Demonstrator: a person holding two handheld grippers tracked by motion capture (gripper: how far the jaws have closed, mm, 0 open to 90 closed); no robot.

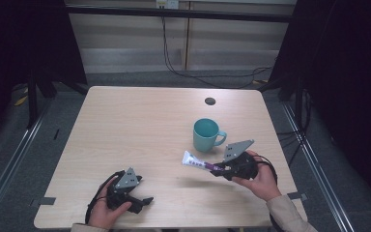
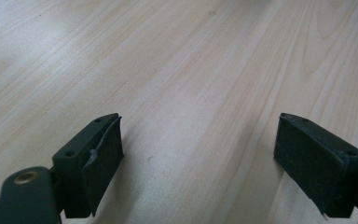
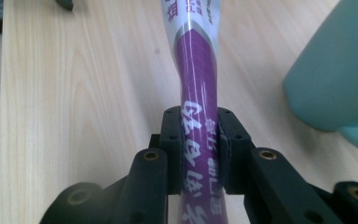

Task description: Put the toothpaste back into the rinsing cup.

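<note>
Purple-and-white plastic tube (image 3: 196,93): glossy purple body with white printed characters; the far end is white with purple lettering, and a thin silver-grey band divides the two colours.
Teal ceramic mug (image 1: 206,135): matte teal outside, handle the same teal, a darker teal inside.
Light wooden surface (image 1: 140,125): pale beige with fine, darker streaks of grain; one small dark round spot near the far edge.
Right gripper (image 1: 221,168): black body and black jaws, brass-coloured screw inserts, grey plate on top.
Left gripper (image 1: 142,200): black body, matte black jaws, one brass insert, grey plate on top.
Sleeve (image 1: 290,215): beige.
</note>
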